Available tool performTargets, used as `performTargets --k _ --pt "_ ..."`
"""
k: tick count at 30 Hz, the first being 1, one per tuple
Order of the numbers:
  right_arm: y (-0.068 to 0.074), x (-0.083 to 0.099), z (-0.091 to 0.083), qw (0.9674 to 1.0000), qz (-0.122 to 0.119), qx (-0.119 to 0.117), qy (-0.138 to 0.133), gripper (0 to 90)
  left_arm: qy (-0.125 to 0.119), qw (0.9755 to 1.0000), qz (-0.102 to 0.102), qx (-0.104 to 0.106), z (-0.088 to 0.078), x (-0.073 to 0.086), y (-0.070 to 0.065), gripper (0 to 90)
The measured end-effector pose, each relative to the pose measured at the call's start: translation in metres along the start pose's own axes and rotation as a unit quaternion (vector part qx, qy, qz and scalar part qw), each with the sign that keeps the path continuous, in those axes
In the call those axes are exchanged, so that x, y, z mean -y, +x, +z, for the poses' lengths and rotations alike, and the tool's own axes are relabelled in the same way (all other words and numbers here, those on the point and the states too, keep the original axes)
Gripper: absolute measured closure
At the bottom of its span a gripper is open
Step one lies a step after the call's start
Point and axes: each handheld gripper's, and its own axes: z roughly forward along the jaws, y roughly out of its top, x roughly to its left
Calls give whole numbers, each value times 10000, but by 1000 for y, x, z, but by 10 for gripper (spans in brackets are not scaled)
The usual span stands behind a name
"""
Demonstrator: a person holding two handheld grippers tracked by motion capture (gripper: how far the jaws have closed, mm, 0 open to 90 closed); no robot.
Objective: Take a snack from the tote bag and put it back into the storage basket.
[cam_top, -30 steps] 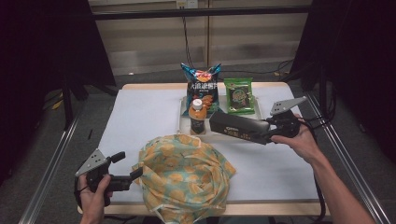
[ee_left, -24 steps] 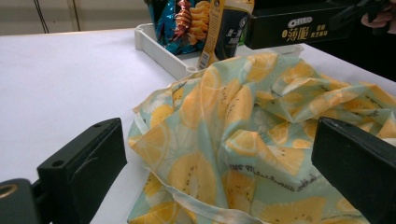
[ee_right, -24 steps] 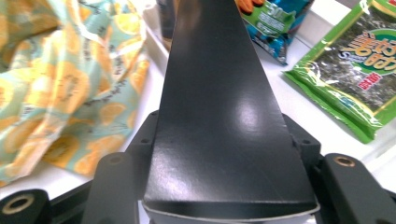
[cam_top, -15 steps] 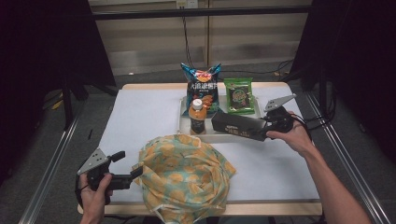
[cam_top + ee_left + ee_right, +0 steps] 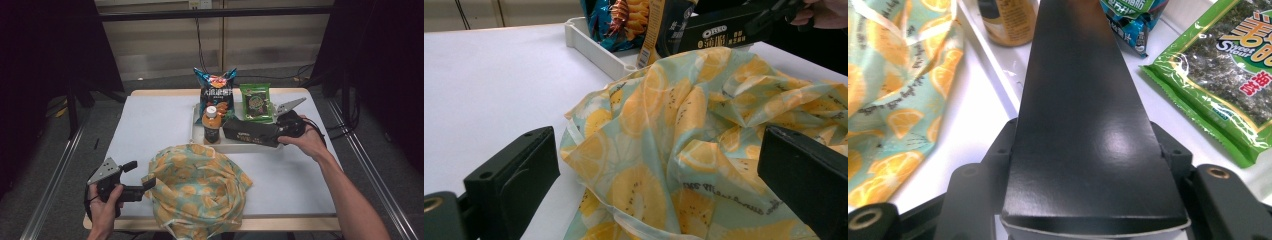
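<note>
Right tongs point(image 5: 272, 134) are clamped on the end of a black biscuit box point(image 5: 249, 132), held level over the white tray point(image 5: 196, 136) at the tabletop's point(image 5: 150, 125) far edge, beside an orange-capped bottle point(image 5: 211, 125). Left tongs point(image 5: 141, 176) stand apart at the near left corner, just beside the lemon-print bag point(image 5: 200, 192), gripping nothing.

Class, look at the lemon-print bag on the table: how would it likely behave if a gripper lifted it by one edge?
The lemon-print bag lies crumpled in soft folds, so it would probably sag rather than hold its shape. It looks thin and glossy, so likely light and perhaps slippery between pads.
</note>
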Motion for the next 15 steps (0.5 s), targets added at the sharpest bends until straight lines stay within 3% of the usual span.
performTargets --k 2,15 --pt "-3 -3 3 10000 12 -86 -6 429 10 10000 -18 3 1 1 1 28" --pt "-17 -6 8 9998 186 -83 57 408 -37 10000 -39 -1 -1 1 3 29"
